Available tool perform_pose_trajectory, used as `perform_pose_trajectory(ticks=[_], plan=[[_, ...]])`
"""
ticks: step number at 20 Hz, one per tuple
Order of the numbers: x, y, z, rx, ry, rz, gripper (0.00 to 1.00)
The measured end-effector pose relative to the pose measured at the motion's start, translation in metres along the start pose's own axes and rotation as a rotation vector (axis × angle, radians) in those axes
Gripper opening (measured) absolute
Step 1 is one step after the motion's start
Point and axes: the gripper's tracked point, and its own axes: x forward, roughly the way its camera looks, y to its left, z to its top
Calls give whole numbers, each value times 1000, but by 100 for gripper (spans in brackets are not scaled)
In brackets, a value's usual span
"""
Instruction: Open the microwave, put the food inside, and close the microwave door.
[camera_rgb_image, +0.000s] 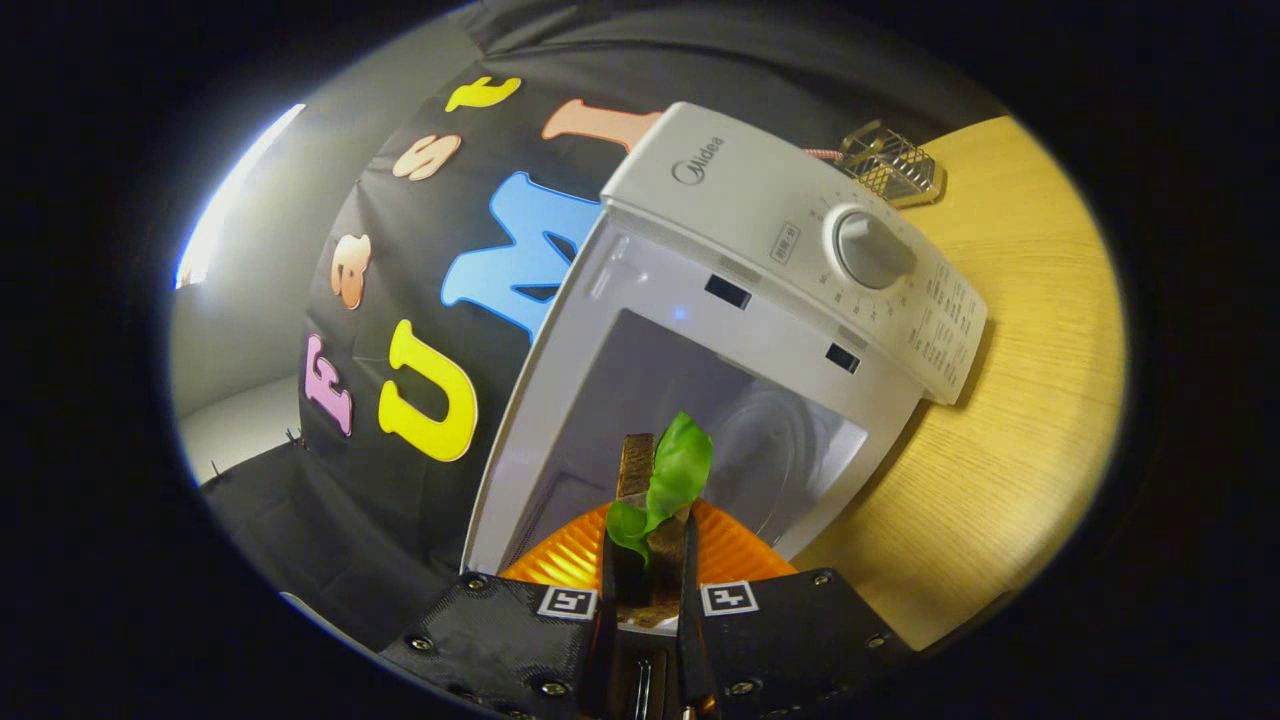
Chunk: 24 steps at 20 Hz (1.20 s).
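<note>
The white microwave (745, 195) stands open on the wooden table (1030, 400), and I look into its pale cavity (640, 390), where a glass turntable (785, 455) lies. My gripper (650, 540) is shut on the food (678, 468), a brown piece with a green leaf on top. An orange ribbed plate (745, 555) spreads out on both sides of the fingers (618, 565). The food is at the mouth of the cavity, just short of the turntable. The microwave's door is hidden from me.
The control panel with its grey dial (872, 250) runs along one side of the opening. A metal wire rack (892, 165) sits on the table beyond the microwave. Black cloth covers the booth wall on the other side.
</note>
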Motion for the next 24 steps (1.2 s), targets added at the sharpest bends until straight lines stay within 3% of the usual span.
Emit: perform_pose_trajectory(ticks=[7,19,24], plan=[[49,-7,-2,167,-54,-16,23],[104,-34,-16,71,-132,-141,24],[101,-35,-10,32,-87,-150,45]])
